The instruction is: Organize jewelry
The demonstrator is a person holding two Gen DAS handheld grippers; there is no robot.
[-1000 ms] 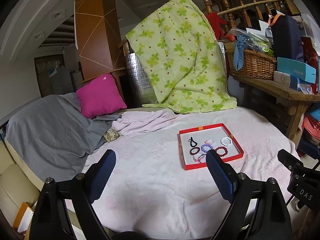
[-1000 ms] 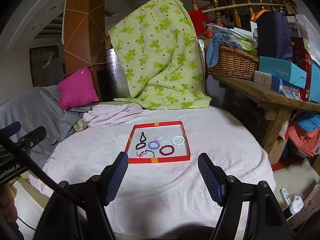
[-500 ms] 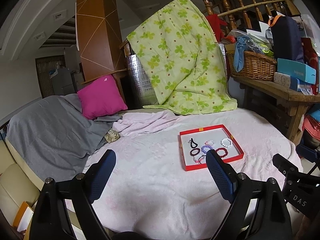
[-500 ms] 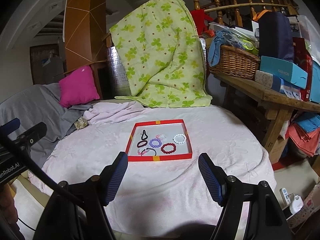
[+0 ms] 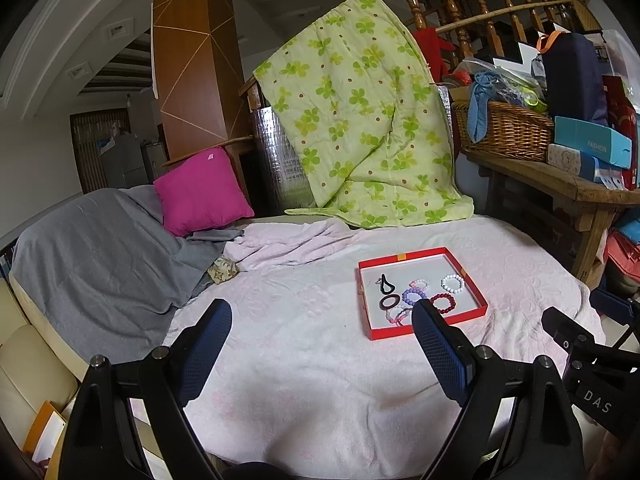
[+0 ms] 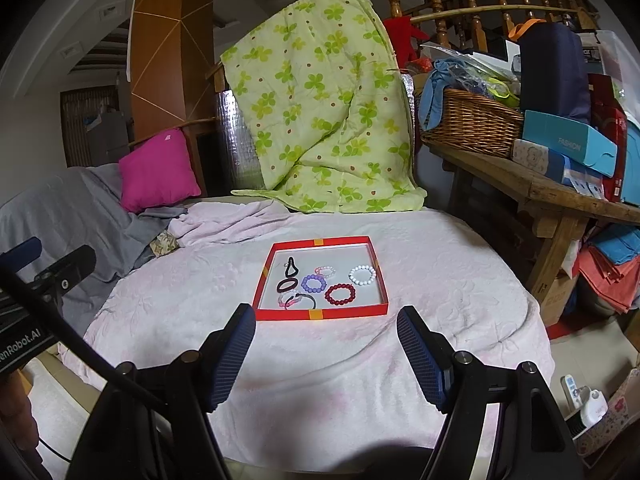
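A red-rimmed tray (image 6: 320,315) (image 5: 464,316) lies on the pink-covered table. In it are a white bead bracelet (image 6: 362,274) (image 5: 452,283), a dark red bead bracelet (image 6: 340,293) (image 5: 443,302), a purple one (image 6: 312,283) (image 5: 413,295), a small pink one (image 6: 325,271), dark hair ties (image 6: 287,285) and a black clip (image 6: 291,265). My right gripper (image 6: 326,334) is open and empty, just short of the tray's near rim. My left gripper (image 5: 322,328) is open and empty, left of the tray; its right finger hides part of the dark red bracelet.
A pink towel (image 6: 360,360) covers the table. A green flowered quilt (image 6: 320,112) hangs behind. A magenta cushion (image 6: 158,170) and grey cover (image 5: 100,248) lie left. A wooden bench (image 6: 560,196) with a wicker basket (image 6: 472,124) and boxes stands right.
Both grippers have drifted slightly forward toward the tray, which looks a little nearer. Both stay open and empty. The jewelry has not moved.
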